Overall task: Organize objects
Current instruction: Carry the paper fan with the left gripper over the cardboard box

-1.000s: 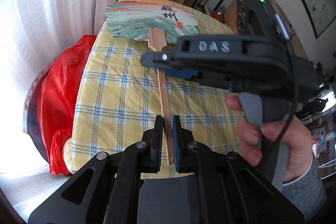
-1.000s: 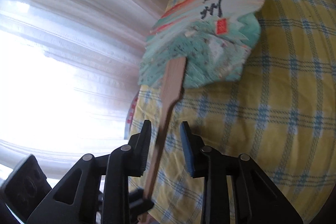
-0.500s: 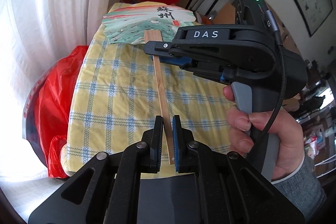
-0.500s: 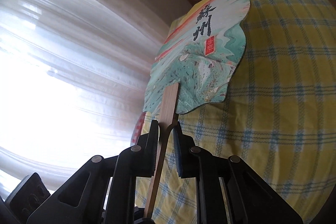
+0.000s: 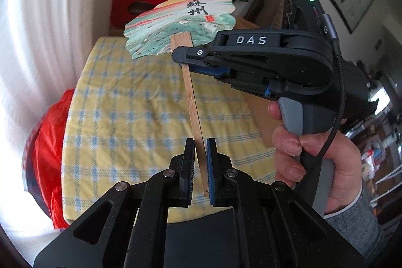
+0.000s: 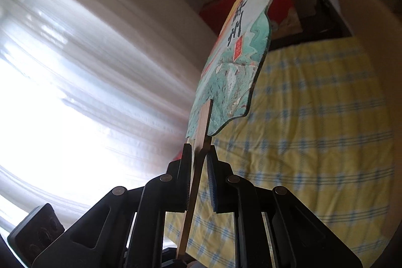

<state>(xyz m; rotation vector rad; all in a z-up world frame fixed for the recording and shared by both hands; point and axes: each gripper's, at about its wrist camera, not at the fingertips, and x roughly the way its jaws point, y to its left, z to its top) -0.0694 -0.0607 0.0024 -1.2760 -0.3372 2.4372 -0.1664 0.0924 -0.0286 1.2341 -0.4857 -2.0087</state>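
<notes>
While a yellow checked cloth (image 5: 140, 122) is lying spread over the surface below, a painted paddle fan (image 5: 183, 27) is being held clear above it by both sets of tongs at once. The lower end of the fan's flat wooden handle (image 5: 194, 117) is being clamped between the pads of the left tongs (image 5: 200, 162), seen closed together on it in the left wrist view. Higher up, just below the fan's green, white and red leaf with its black characters, the same handle is being pinched by the right tongs (image 5: 184, 59), which are being gripped by a hand (image 5: 314, 157) in a grey sleeve. In the right wrist view the fan (image 6: 236, 62) is being shown nearly edge-on, its handle (image 6: 204, 122) being squeezed between the closed right tongs (image 6: 200, 162). White curtains (image 5: 37, 42), a red bag (image 5: 47, 137) and red boxes (image 5: 140, 1) are being seen behind.
</notes>
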